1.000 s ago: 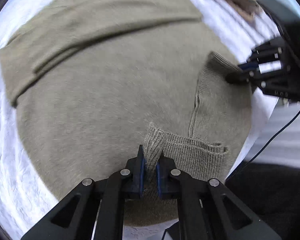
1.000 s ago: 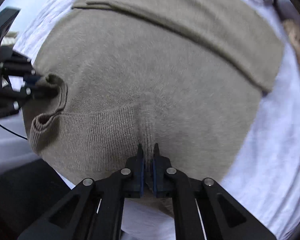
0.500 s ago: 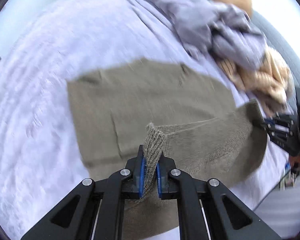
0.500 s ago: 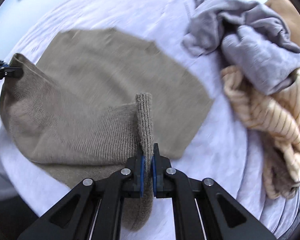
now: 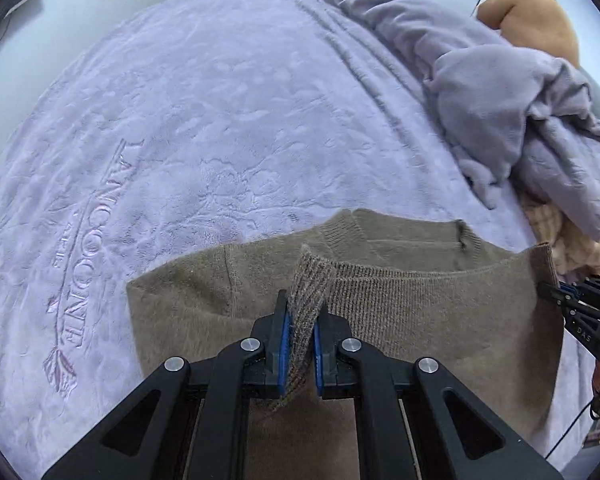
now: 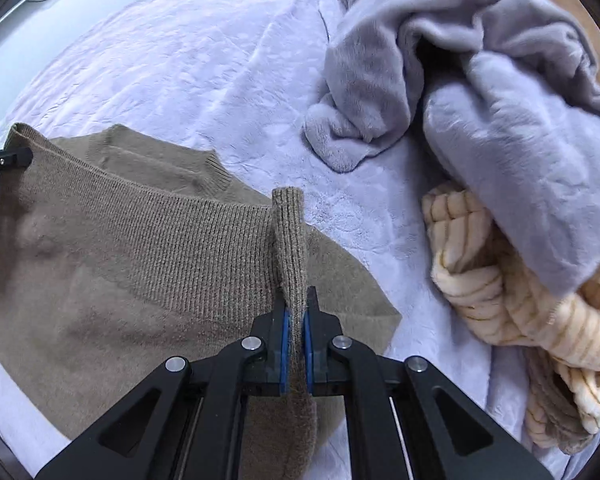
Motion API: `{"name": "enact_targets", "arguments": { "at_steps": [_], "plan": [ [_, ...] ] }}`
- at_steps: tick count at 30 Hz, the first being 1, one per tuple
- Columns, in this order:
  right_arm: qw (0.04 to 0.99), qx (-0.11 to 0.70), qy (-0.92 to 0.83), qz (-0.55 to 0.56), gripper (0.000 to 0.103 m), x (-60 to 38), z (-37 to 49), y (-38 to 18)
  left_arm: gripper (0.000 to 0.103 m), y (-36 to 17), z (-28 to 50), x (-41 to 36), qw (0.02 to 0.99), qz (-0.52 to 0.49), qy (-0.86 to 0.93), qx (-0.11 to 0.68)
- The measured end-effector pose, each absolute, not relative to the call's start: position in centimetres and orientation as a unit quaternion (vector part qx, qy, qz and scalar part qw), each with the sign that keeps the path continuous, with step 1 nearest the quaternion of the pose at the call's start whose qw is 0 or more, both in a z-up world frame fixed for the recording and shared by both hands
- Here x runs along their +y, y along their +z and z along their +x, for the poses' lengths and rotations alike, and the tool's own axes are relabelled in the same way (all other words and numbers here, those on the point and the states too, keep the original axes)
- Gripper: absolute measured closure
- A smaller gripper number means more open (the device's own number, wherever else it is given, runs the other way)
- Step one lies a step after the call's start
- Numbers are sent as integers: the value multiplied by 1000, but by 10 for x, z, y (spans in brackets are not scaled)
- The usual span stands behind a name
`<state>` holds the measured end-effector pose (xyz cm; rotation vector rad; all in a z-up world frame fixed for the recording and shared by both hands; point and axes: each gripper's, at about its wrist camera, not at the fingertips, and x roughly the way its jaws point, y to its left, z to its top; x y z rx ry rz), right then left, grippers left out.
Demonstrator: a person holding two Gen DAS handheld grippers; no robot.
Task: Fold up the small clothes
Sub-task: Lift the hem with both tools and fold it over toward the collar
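A brown knit sweater (image 5: 440, 320) lies on the lilac bedspread (image 5: 220, 120), its ribbed hem folded up towards the neckline. My left gripper (image 5: 300, 320) is shut on one corner of that ribbed hem. My right gripper (image 6: 295, 320) is shut on the hem's other corner, which sticks up between its pads; the sweater (image 6: 120, 272) spreads to its left. Each gripper shows at the edge of the other's view: the right gripper (image 5: 580, 308) at the right, the left gripper (image 6: 4, 160) at the far left.
A heap of clothes sits to the right: a grey-lilac fleece garment (image 6: 500, 92) over a cream striped knit (image 6: 520, 320). A person's bare shoulder (image 5: 536, 20) shows at the far right beyond the bed. The bedspread carries embossed lettering (image 5: 88, 272) on the left.
Both grippers have carried the sweater's hem away from the near edge, up over its body towards the neckline. The clothes heap has come into view.
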<state>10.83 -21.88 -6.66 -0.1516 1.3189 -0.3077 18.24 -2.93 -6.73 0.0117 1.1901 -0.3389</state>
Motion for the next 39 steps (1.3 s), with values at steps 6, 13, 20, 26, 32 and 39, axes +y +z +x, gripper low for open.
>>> {"name": "enact_targets", "arguments": {
  "at_steps": [6,13,20,26,32,39],
  "plan": [
    [759,633,-143,-52,97,-232,113,-105,92,-99,190,-22,803,-3,-128,582],
    [761,635,-132,0,96,-246,114,-111,92,-104,197,-16,788,-28,-134,600],
    [777,613,-143,26,96,-257,110,-92,92,-75,198,-14,814,-39,-137,563],
    [765,625,-156,23,96,-259,120,-108,92,-90,214,-10,812,-31,-97,575],
    [760,626,-164,68,88,-270,116,-108,92,-93,203,-8,805,-15,-82,587],
    [757,621,-161,119,58,-288,93,-86,92,-77,186,3,805,-10,-77,588]
  ]
}}
